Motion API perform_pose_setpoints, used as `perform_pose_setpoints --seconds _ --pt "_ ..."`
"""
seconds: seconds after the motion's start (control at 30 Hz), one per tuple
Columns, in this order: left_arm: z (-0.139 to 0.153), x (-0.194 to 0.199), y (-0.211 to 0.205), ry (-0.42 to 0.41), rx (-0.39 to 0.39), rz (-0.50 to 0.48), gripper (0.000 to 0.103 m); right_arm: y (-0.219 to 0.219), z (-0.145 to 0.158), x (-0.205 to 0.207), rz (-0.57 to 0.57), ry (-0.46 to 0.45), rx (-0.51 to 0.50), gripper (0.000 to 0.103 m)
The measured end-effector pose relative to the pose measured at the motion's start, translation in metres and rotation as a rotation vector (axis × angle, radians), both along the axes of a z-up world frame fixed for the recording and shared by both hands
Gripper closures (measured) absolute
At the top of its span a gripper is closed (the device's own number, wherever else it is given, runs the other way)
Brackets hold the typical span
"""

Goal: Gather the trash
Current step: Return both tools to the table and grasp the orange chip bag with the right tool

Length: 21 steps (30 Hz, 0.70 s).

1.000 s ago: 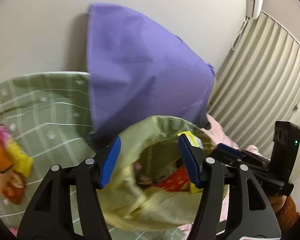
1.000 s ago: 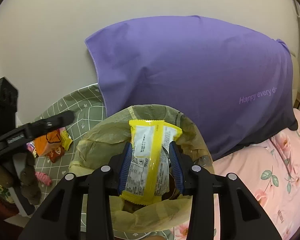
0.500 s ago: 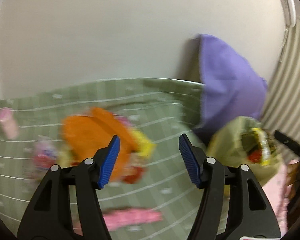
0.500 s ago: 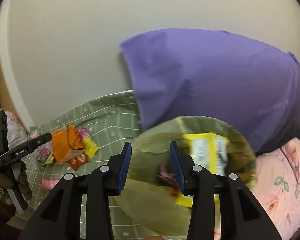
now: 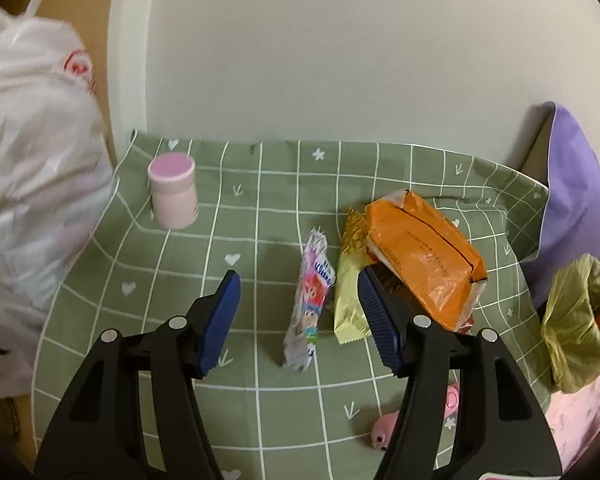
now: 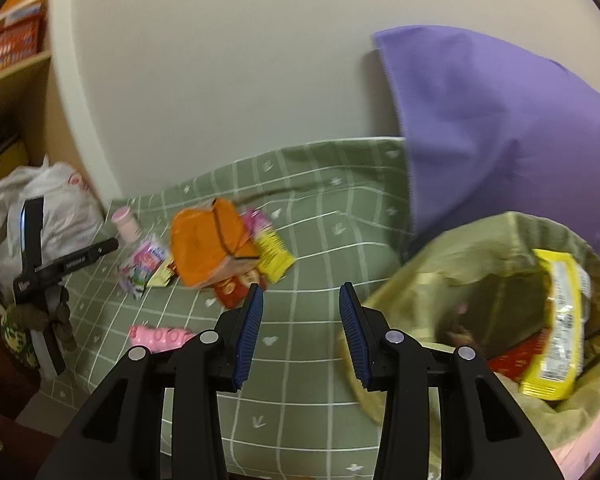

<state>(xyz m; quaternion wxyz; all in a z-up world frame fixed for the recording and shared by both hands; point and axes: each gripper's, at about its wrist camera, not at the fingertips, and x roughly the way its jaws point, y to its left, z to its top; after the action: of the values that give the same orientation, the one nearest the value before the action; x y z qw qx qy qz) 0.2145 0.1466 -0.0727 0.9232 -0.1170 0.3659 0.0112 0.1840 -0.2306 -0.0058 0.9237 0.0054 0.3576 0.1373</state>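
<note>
My left gripper [image 5: 298,314] is open and empty above the green checked sheet [image 5: 220,240]. A pink and white snack wrapper [image 5: 308,308] lies between its fingers, a pale yellow wrapper [image 5: 350,284] and an orange packet [image 5: 424,260] just to the right. My right gripper [image 6: 300,330] is open and empty beside the yellow-green trash bag [image 6: 480,280], which holds a yellow wrapper [image 6: 560,320] and red wrappers. The bag also shows in the left wrist view [image 5: 576,320]. The wrapper pile shows in the right wrist view, with the orange packet [image 6: 204,244] on top.
A pink bottle [image 5: 173,190] stands at the sheet's far left. A white plastic bag [image 5: 32,184] bulges at the left edge. A purple pillow [image 6: 500,128] leans on the wall behind the trash bag. A pink object [image 6: 160,336] lies near the front.
My left gripper swung left from the trash bag to the wrapper pile. My right gripper released the yellow wrapper into the bag and moved left.
</note>
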Motion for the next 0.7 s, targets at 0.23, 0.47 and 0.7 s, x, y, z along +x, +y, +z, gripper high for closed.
perform_pose_setpoints --seconds 0.23,0.47,0.7 --pt "-0.001 -0.009 -0.001 0.043 -0.047 -0.050 0.045 0.042 -0.014 0.034 0.132 0.038 0.000 0.065" --pt "0.004 -0.025 0.008 0.077 -0.048 -0.058 0.045 0.098 -0.032 0.096 0.316 0.043 -0.028 0.065" --pt "0.011 -0.043 0.028 0.109 0.028 -0.049 0.045 0.144 -0.079 0.173 0.353 0.102 -0.117 0.065"
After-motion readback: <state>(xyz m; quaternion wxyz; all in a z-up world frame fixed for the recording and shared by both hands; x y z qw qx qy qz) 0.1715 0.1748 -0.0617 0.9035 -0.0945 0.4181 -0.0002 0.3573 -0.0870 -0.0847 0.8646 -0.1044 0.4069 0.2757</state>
